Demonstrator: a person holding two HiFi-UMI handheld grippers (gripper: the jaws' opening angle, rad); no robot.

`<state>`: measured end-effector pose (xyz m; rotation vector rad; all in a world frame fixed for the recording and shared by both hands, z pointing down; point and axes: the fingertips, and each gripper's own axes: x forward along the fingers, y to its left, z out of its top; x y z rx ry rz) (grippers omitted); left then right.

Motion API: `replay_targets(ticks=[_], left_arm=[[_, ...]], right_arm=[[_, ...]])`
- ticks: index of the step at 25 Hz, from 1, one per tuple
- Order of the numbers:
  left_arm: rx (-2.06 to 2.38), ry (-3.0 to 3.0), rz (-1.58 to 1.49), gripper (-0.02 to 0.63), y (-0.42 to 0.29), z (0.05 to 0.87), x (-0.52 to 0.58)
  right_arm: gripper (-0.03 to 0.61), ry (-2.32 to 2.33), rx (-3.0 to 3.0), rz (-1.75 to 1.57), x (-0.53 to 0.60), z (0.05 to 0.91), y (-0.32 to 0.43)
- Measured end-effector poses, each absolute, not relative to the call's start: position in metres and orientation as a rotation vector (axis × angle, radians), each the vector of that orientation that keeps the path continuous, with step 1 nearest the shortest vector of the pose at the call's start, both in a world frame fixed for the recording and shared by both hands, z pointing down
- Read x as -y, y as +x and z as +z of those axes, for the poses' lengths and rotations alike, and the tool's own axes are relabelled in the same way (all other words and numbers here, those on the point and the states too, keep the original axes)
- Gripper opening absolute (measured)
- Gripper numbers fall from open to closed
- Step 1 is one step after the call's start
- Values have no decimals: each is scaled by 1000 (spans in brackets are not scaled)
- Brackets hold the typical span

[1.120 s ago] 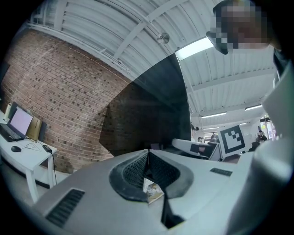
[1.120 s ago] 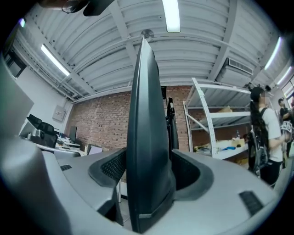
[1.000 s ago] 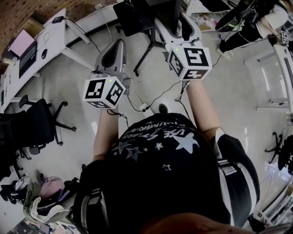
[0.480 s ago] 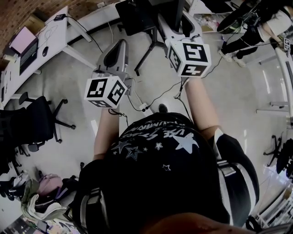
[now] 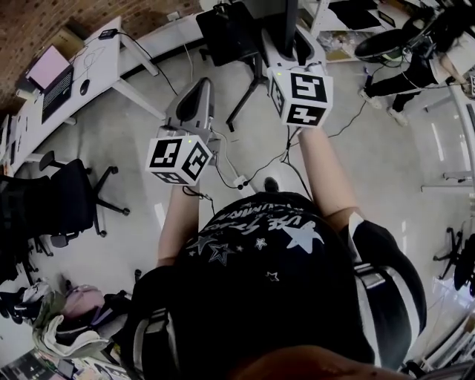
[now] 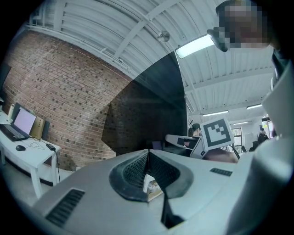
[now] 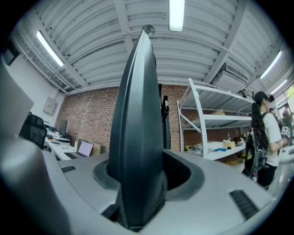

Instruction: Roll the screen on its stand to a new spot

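The screen (image 5: 287, 22) shows as a thin dark slab seen from above at the top of the head view, with the stand's dark legs (image 5: 243, 93) below it. My right gripper (image 5: 289, 46) straddles the screen's edge. In the right gripper view that dark edge (image 7: 138, 124) stands tall between the jaws of the right gripper (image 7: 148, 176). The edge lies against the left pad, with a gap at the right pad, and the jaws are closing. My left gripper (image 5: 197, 74) hangs left of the stand, shut and empty. In the left gripper view, past the left gripper (image 6: 148, 158), is the screen's black panel (image 6: 147, 114).
A white desk (image 5: 89, 70) with a laptop runs along the upper left. A black office chair (image 5: 67, 200) stands at the left, and bags (image 5: 70, 319) lie at the lower left. Cables and a power strip (image 5: 239, 180) lie on the floor. A person (image 7: 266, 133) stands beside shelving (image 7: 216, 124).
Both grippers have moved forward, toward the top of the head view. The right gripper has pushed further onto the screen's edge. The left gripper has shifted slightly right.
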<state>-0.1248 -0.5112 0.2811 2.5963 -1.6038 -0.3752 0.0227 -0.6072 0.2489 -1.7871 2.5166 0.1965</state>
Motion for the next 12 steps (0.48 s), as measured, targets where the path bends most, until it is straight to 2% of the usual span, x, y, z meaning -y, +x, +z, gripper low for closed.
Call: replay_targets(ticks=[12], left_arm=[[1614, 2577, -374, 12, -131, 286, 477]], right_arm=[[210, -1824, -2493, 199, 583, 249, 22]])
